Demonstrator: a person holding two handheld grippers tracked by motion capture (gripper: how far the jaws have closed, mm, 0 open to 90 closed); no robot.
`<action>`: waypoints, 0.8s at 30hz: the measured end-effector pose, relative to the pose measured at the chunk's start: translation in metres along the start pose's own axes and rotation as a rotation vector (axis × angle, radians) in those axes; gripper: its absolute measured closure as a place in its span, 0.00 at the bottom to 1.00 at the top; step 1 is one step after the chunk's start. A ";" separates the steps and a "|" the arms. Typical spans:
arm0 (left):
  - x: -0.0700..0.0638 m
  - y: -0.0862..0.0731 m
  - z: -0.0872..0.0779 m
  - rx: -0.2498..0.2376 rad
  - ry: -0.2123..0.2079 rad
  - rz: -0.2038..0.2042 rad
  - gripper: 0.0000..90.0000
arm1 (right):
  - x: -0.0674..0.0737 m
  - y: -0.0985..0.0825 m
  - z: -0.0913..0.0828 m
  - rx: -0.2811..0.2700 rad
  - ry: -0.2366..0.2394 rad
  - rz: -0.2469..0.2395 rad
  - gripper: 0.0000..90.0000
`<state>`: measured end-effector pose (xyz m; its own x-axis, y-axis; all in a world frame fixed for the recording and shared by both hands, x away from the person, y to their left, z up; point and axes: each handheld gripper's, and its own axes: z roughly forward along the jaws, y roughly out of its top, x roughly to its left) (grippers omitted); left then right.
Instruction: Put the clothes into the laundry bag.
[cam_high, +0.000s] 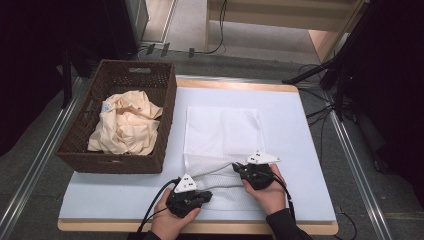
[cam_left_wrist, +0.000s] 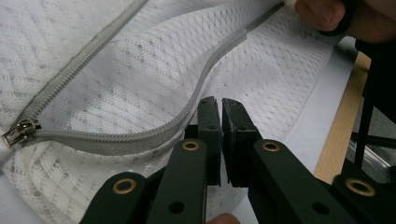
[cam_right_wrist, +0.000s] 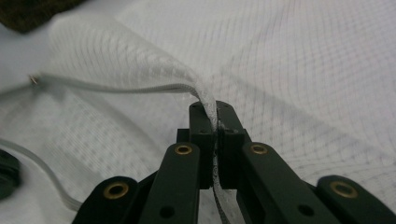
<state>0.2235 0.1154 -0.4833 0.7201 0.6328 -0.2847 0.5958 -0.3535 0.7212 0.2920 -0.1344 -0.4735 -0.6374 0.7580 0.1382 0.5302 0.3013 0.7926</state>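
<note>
Right gripper (cam_right_wrist: 217, 126) is clamping a fold of the white mesh laundry bag (cam_high: 222, 145): in its own view the jaws are pressing together on the zipper edge, mesh pinched flat between the pads. Left gripper (cam_left_wrist: 220, 116) is gripping too; its jaws are standing nearly together, and the lower zipper edge is running in behind them, though the pinch itself is sitting out of sight behind the pads.

Hard to make out:
- White table mat (cam_high: 300, 150): its near edge is being covered by both hands and sleeves in the high view.
- Wicker basket (cam_high: 107, 160): its inner floor is lying hidden under the peach cloth (cam_high: 125, 125), which is sitting crumpled; a small printed tag is showing on it, too small to read.
- Mesh bag: lying flat on the mat just right of the basket, its near end bunched and lifted between the two grippers, so the bag's near corners are not readable. Its far part is lying smooth.
- Zipper (cam_left_wrist: 116, 137): standing open, its two grey tapes gaping apart; the upper tape is running off toward the other hand's fingers at the corner of the left gripper view.
- Zipper pull (cam_left_wrist: 18, 133): brassy, lying at the far end of the opening, blurred in the right gripper view.
</note>
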 end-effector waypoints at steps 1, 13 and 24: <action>0.000 0.000 0.000 0.000 0.001 0.001 0.96 | 0.000 0.002 -0.003 -0.025 0.013 0.018 0.98; -0.001 0.000 0.000 -0.002 0.011 0.009 0.97 | 0.000 0.025 -0.033 -0.152 0.004 0.061 0.99; 0.001 0.020 -0.045 -0.173 -0.086 0.000 0.53 | -0.004 0.018 -0.027 -0.120 0.001 0.064 0.98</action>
<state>0.2199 0.1400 -0.4412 0.7526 0.5686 -0.3321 0.5309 -0.2254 0.8169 0.2898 -0.1475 -0.4438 -0.6050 0.7729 0.1915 0.4991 0.1806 0.8475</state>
